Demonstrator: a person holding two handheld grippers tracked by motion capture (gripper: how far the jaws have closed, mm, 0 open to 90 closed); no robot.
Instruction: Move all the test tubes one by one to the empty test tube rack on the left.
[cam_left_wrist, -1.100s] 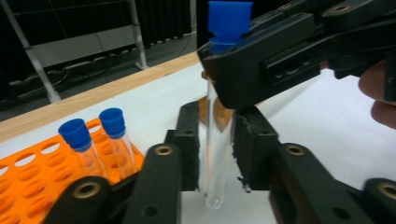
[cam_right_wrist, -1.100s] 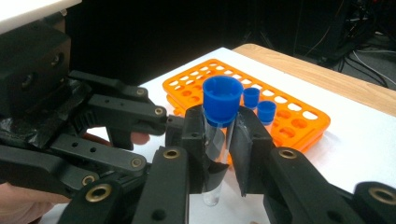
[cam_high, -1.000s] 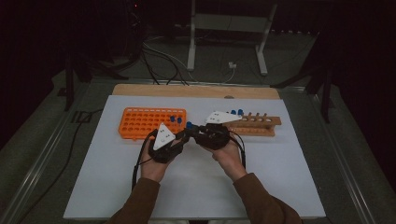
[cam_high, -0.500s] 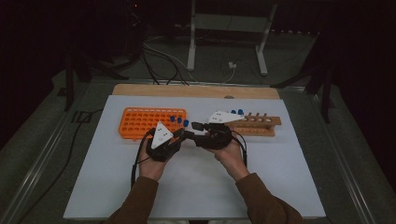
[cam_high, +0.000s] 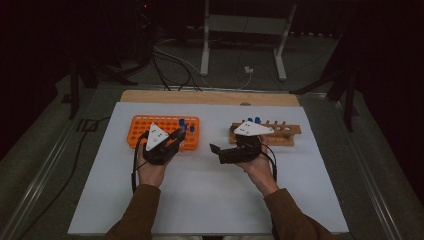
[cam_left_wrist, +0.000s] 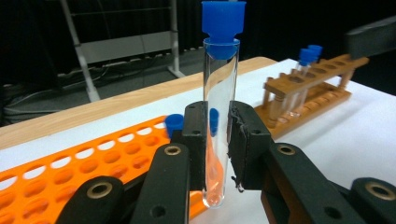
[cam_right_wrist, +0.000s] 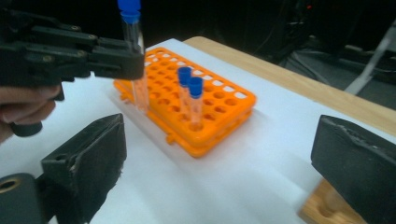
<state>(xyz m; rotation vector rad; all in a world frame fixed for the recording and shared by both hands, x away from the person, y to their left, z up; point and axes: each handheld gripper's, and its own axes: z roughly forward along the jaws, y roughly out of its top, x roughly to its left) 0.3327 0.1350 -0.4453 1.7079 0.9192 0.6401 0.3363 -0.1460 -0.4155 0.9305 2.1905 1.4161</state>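
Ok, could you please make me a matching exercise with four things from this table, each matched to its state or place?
Things:
1. left hand-held gripper
2. right hand-held gripper
3. orange rack
4. wooden rack

States or places:
a. jaws open, nothing between them
b. holds two blue-capped tubes near its right end
c. shut on an upright glass tube with a blue cap
d. stands behind the right hand, with blue-capped tubes at its left end

Pairs: 1-c, 2-a, 3-b, 4-d
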